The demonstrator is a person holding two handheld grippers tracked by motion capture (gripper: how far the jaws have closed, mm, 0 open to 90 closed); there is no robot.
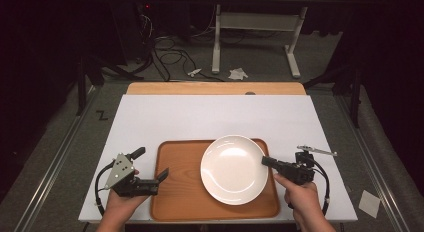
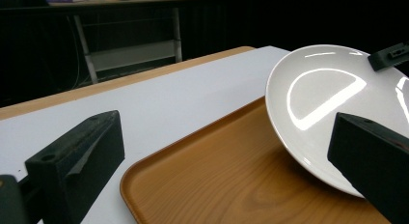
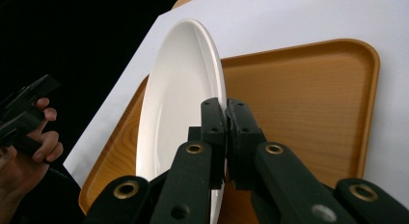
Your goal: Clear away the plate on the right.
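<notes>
glossy white ceramic plate point(image 1: 233, 169) on a smooth, wood-grained tray point(image 1: 177, 192).

The left hand-held gripper point(image 1: 162, 175), at the lower left of the high view, is showing a matte black body topped by a grey three-cornered plate dotted with small holes, and a black cable is looping from its rear. The right hand-held gripper point(image 1: 265, 161), at the lower right, is wearing the same black finish and trailing a black cable. In the right gripper view, brass-coloured rivets are glinting on its black linkage bars. Both forearms are appearing without sleeves.
</notes>
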